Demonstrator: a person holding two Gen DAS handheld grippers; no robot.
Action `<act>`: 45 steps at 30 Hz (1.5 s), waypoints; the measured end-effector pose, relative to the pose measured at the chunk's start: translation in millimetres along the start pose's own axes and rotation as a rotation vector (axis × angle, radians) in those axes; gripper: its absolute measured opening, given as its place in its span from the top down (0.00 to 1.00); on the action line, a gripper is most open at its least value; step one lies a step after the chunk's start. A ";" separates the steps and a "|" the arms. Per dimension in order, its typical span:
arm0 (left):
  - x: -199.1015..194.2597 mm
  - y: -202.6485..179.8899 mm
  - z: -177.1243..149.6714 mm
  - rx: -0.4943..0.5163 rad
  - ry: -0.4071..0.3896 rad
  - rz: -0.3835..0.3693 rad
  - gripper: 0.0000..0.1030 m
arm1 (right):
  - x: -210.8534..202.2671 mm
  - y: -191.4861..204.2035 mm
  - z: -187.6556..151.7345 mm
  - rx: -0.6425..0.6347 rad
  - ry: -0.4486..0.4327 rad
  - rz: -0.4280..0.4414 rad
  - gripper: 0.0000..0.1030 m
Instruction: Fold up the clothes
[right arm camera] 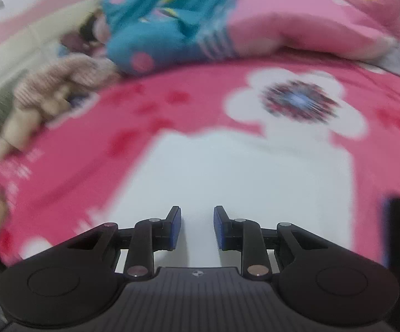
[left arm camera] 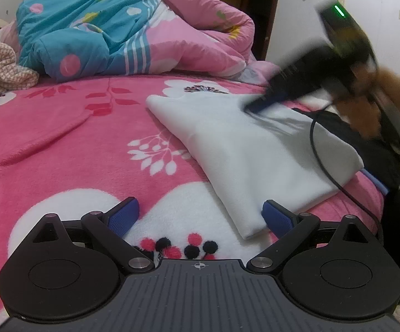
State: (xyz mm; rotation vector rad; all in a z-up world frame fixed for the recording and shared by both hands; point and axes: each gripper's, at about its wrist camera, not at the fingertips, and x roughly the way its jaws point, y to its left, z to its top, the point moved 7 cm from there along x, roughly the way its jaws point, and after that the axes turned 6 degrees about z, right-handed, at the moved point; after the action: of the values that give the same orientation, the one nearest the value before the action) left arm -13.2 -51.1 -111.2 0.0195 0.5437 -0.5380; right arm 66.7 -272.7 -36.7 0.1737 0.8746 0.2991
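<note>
The white garment [left arm camera: 244, 149] lies folded flat on the pink flowered blanket [left arm camera: 61, 144] that covers the bed. Its shape is a long, narrow panel with smooth faces and clean straight edges. One near corner forms a blunt, rounded fold. The cloth shows few wrinkles and no print.

Left gripper [left arm camera: 201, 215]: the fingers [left arm camera: 123, 215] stand wide apart and hold nothing. The near corner of the garment lies between them, close to the inner face of the right-hand finger; whether it touches that finger cannot be told. The rest of the panel runs ahead of the fingers and off to their right. The blanket's white flower with red and black pompoms lies directly below the gap.

Right gripper [right arm camera: 197, 228]: the fingers [right arm camera: 175, 228] stand a small way apart with a clear gap and grip nothing. The garment [right arm camera: 241, 177] fills the area under and ahead of them. The far edge of the cloth lies straight ahead of the fingertips, with a large white flower on the blanket beyond it. This view is blurred.

Beyond the garment, a blue and pink quilt [left arm camera: 111, 27] is heaped at the far side of the bed.
</note>
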 end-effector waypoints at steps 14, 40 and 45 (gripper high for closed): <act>-2.4 -1.5 15.5 0.011 0.071 0.066 0.06 | -66.8 -3.3 -16.1 0.009 -0.209 0.013 0.73; -62.9 78.8 31.5 -0.174 -0.013 0.247 0.10 | 18.1 177.5 -65.0 -1.130 0.254 0.081 0.83; -60.5 84.0 41.7 -0.172 -0.029 0.266 0.10 | -8.7 186.7 -112.9 -1.161 0.267 0.137 0.83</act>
State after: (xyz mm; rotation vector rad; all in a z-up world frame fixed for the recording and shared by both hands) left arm 4.9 44.0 -55.5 -0.0783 0.5473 -0.2313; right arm -60.9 -96.1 -51.1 -0.9036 0.8311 0.9224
